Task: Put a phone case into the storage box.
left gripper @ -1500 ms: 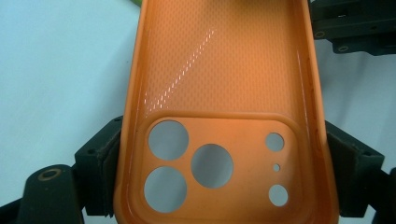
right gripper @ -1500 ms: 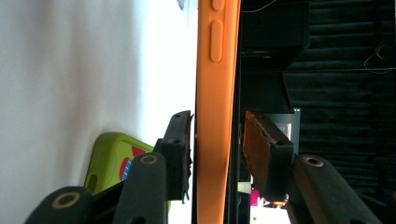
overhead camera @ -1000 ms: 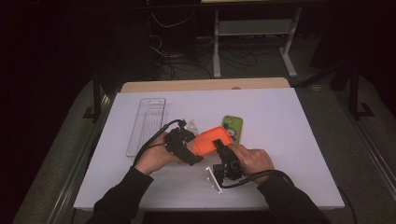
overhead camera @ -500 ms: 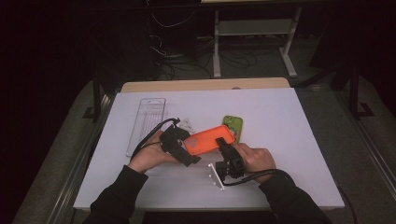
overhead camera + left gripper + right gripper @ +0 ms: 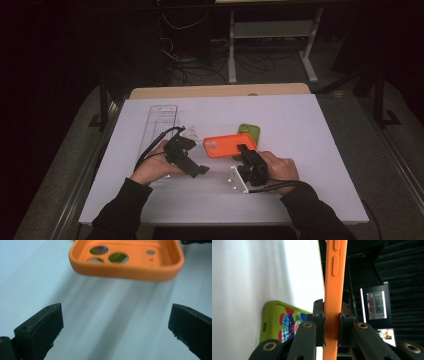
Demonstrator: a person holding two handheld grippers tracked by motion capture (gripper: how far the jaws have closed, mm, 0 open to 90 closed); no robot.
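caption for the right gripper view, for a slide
Right hand-held gripper shut on the edge of an orange silicone phone case, beside a lime-green patterned phone case lying on the white table.

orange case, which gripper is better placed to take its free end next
Left. The left gripper is open, aimed at the free end of the orange case. The right gripper is already shut on the other end.

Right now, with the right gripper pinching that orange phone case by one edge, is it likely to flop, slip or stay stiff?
The orange phone case is an empty shell with thin walls, so it is probably light. Held by one side in the right gripper, it looks straight in the right gripper view, so likely fairly stiff, though it may flex if squeezed. Its smooth matte surface probably grips the pads rather than sliding.
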